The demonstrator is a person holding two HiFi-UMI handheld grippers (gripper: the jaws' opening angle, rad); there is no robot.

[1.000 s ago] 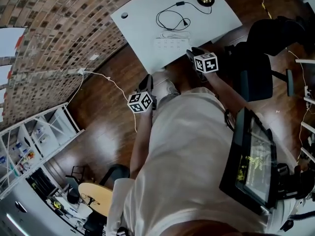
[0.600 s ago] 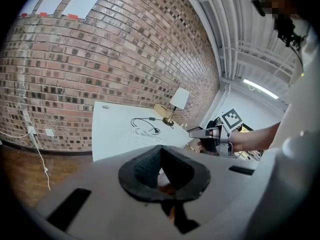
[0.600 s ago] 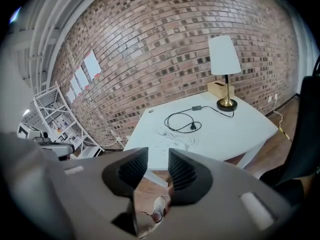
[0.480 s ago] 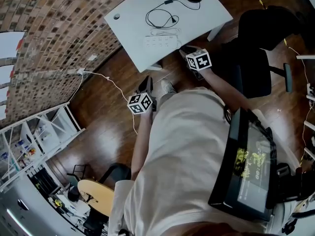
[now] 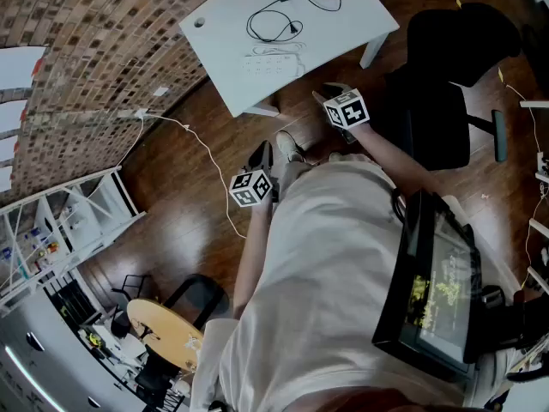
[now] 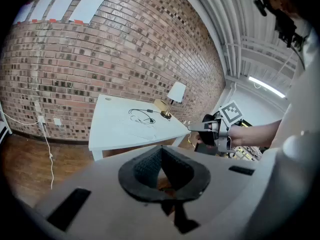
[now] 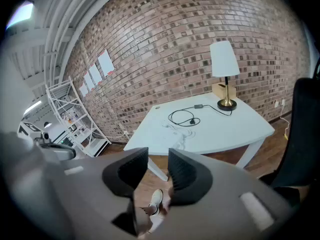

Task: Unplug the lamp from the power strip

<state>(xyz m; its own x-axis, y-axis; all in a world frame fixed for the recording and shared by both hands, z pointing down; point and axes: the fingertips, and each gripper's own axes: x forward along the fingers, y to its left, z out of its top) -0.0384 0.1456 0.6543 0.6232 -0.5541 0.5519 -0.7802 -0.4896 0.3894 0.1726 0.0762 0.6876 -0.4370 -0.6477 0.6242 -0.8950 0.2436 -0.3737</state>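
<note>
Scene: a person stands on a dark wood floor, well apart from a white table (image 5: 352, 20) set by a brick wall (image 5: 86, 50).
Lamp: the lamp (image 7: 223, 69) stands upright at the far edge of the table, with a white shade on a brass stem and round base.
Cord: a black cord (image 5: 268, 26) runs from the lamp base and lies in a loose loop on the tabletop.
Plug end: the cord's end rests on the table near the power strip; as far as the head view shows, it lies apart from it.
Power strip: the white power strip (image 5: 273, 61) lies flat on the near half of the table, just below the loop.
Left gripper: the left gripper (image 6: 161, 151) points toward the table with its pads pressed together and nothing between them.
Right gripper: the right gripper (image 7: 158, 156) is held nearer the table, jaws partly apart and empty; a shoe shows through the gap.
Chair: a black office chair (image 5: 446, 84) stands to the right of the table.
</note>
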